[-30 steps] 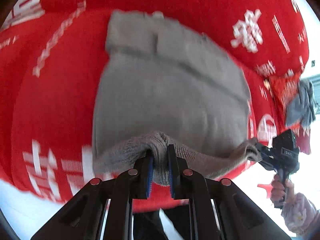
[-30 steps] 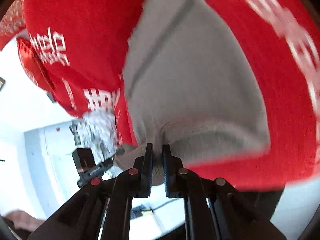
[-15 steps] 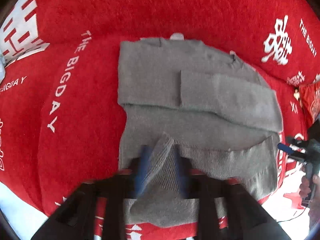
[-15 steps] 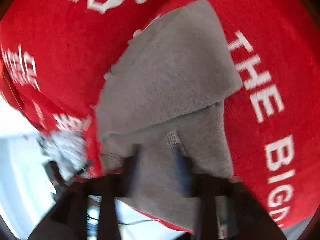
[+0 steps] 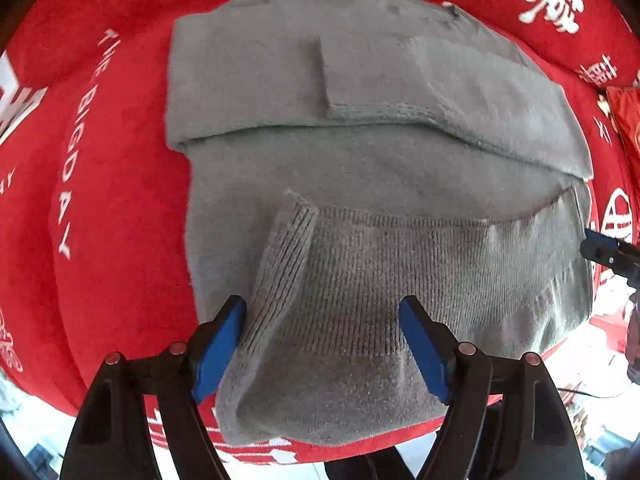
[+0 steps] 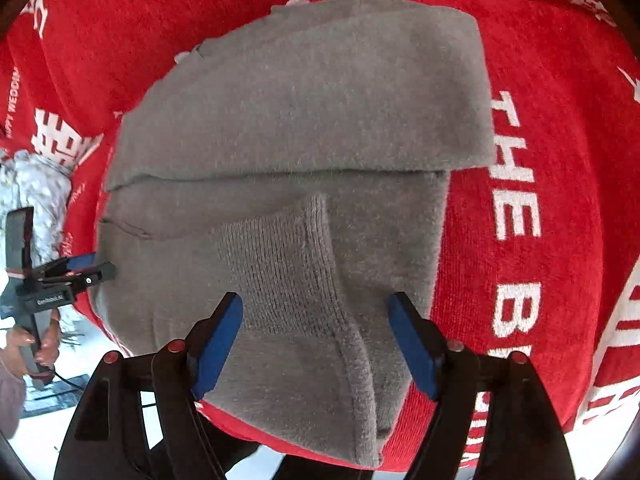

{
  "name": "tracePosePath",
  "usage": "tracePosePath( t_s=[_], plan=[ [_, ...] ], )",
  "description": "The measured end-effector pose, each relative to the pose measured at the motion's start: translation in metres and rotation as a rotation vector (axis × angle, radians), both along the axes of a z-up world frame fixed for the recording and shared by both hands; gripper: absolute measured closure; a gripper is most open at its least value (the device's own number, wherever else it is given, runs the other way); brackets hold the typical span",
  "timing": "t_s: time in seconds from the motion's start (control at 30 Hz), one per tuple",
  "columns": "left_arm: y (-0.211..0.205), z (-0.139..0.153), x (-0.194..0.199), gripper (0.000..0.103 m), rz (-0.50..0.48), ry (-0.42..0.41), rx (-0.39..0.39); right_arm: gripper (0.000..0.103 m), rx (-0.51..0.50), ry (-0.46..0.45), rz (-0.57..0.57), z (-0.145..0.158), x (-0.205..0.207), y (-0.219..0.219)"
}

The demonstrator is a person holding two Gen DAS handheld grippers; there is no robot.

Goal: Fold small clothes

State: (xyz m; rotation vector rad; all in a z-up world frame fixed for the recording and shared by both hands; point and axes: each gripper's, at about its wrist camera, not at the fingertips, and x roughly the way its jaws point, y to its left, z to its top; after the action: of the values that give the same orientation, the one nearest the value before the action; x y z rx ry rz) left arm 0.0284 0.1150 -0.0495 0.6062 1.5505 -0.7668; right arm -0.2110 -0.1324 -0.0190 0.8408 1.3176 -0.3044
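Note:
A small grey knit sweater [image 5: 360, 168] lies flat on a red blanket [image 5: 120, 200], sleeves folded across its chest and its ribbed hem [image 5: 380, 272] turned up over the body. My left gripper [image 5: 322, 340] is open, its blue pads on either side of the hem's raised corner, holding nothing. The sweater also fills the right wrist view [image 6: 304, 128]. My right gripper [image 6: 314, 336] is open over the folded hem [image 6: 280, 264] and holds nothing. Each gripper shows at the edge of the other's view: the right one [image 5: 608, 252], the left one [image 6: 80, 270].
The red blanket [image 6: 560, 200] carries white lettering and covers a cushioned surface. A pale patterned cloth [image 6: 36, 188] lies at its left edge in the right wrist view. A red item [image 5: 628, 120] sits at the far right in the left wrist view. Bright floor lies below the near edge.
Both grippers were shut on the sweater's hem and holding it up. They have carried it forward, laid it over the body and opened, letting the hem go.

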Motion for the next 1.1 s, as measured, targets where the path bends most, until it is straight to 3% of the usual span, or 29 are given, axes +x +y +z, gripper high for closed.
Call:
tracePosePath(
  t_s=[0.03, 0.1, 0.17, 0.2, 0.23, 0.27, 0.53, 0.63, 0.77, 0.93, 1.1],
  plan=[
    [-0.001, -0.001, -0.001, 0.024, -0.013, 0.004, -0.008, 0.026, -0.014, 0.004, 0.01, 0.001, 0.003, 0.002],
    [-0.004, -0.001, -0.001, 0.037, -0.047, 0.006, -0.037, 0.03, -0.06, 0.011, 0.056, 0.004, 0.01, 0.011],
    [-0.006, -0.004, -0.001, 0.077, -0.081, 0.011, -0.037, 0.039, -0.118, 0.051, 0.096, 0.003, 0.015, 0.02],
    [-0.004, -0.004, 0.0, 0.086, -0.089, -0.001, -0.033, 0.046, -0.155, 0.097, 0.123, 0.0, 0.018, 0.027],
    [-0.002, -0.003, 0.003, 0.092, -0.091, -0.005, -0.038, 0.065, -0.208, 0.123, 0.148, 0.002, 0.02, 0.032],
    [0.002, 0.002, 0.007, 0.095, -0.086, 0.002, -0.063, 0.096, -0.213, 0.117, 0.159, 0.007, 0.021, 0.036],
    [0.016, 0.076, 0.036, 0.095, -0.11, -0.067, -0.237, 0.095, -0.392, 0.049, 0.104, 0.089, 0.015, 0.051],
    [0.007, 0.111, 0.058, 0.095, -0.092, -0.138, -0.306, 0.095, -0.463, -0.013, 0.077, 0.125, 0.022, 0.031],
    [-0.03, 0.134, 0.096, 0.095, -0.034, -0.219, -0.366, 0.095, -0.504, -0.066, 0.087, 0.141, 0.063, -0.012],
    [-0.085, 0.109, 0.13, 0.095, -0.007, -0.301, -0.346, 0.095, -0.519, -0.079, 0.126, 0.111, 0.129, -0.067],
    [-0.123, 0.028, 0.15, 0.095, 0.048, -0.292, -0.207, 0.095, -0.398, -0.006, 0.12, 0.032, 0.166, -0.107]
  ],
)
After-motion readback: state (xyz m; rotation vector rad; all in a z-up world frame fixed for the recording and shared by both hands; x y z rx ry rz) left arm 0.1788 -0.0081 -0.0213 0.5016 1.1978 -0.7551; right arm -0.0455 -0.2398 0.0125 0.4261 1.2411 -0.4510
